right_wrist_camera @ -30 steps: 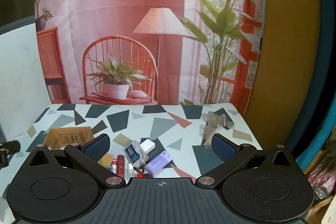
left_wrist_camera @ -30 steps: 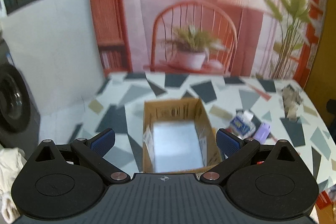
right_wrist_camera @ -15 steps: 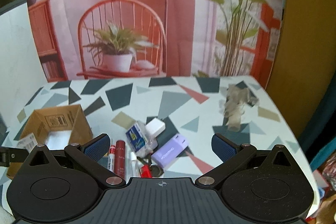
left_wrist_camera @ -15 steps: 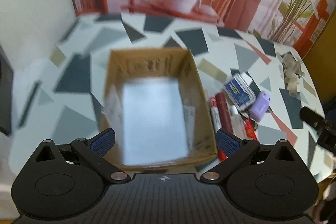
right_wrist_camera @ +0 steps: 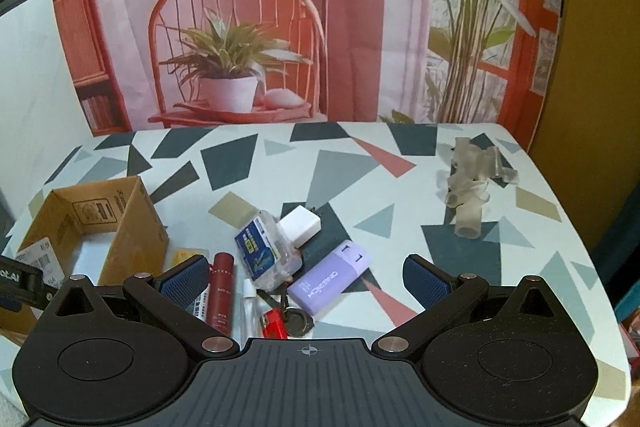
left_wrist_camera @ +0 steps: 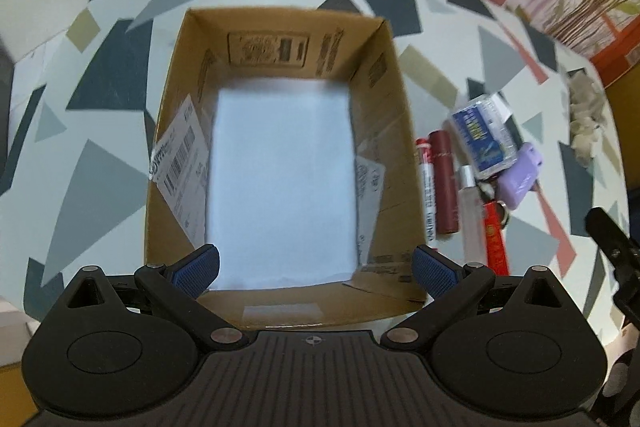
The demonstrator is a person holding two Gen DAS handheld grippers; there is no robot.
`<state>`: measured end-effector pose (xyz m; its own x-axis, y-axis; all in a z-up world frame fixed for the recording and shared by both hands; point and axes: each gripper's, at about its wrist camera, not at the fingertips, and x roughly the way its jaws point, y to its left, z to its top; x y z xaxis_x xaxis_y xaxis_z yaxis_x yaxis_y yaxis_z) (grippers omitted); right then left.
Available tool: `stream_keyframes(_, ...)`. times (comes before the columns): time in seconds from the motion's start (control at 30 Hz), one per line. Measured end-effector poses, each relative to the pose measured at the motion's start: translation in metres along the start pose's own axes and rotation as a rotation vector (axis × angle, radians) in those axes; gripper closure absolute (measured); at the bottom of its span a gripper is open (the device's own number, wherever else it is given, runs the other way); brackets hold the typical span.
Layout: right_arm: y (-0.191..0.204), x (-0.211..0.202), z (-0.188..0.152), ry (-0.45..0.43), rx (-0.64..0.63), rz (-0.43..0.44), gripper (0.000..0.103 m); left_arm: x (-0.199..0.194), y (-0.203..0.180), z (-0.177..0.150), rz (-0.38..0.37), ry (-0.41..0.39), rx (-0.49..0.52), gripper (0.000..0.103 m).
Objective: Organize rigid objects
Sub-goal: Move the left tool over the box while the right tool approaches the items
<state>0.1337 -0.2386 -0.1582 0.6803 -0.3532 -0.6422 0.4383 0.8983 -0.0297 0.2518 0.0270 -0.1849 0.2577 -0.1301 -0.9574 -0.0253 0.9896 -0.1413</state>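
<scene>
An open cardboard box (left_wrist_camera: 394, 115) (right_wrist_camera: 132, 223) with a white sheet on its floor sits on the patterned table. My left gripper (left_wrist_camera: 316, 267) hovers open over the box's near end, holding nothing. To the right of the box lies a cluster of small items: a dark red tube (right_wrist_camera: 221, 291) (left_wrist_camera: 444, 183), a white marker (left_wrist_camera: 426, 195), a clear case with a blue card (right_wrist_camera: 264, 251) (left_wrist_camera: 482, 135), a lilac box (right_wrist_camera: 330, 277) (left_wrist_camera: 522, 179), a white block (right_wrist_camera: 300, 225), a red lighter (right_wrist_camera: 274, 323) and a key ring (right_wrist_camera: 298, 319). My right gripper (right_wrist_camera: 306, 277) is open just above this cluster.
A pile of clear plastic pieces (right_wrist_camera: 472, 183) lies near the table's far right corner. The table's right edge (right_wrist_camera: 592, 247) curves close by. A printed backdrop with a chair and plant stands behind the table. A white wall panel (right_wrist_camera: 28, 79) borders the left side.
My left gripper moved forward and tilted down over the box, which now fills its view. My right gripper dipped closer to the small items. Both stayed open.
</scene>
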Motion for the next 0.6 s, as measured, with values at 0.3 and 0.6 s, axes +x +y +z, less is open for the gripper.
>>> stream_keyframes(0.3,-0.002,0.016,0.005,0.023,-0.002,0.006,0.0,0.019,0.007,0.0,0.005,0.066,-0.047,0.0)
stream_keyframes(0.6,0.001,0.027,0.011,0.037,-0.015,0.018,0.0,0.03,0.004,0.002,0.083,0.083,0.006,0.0)
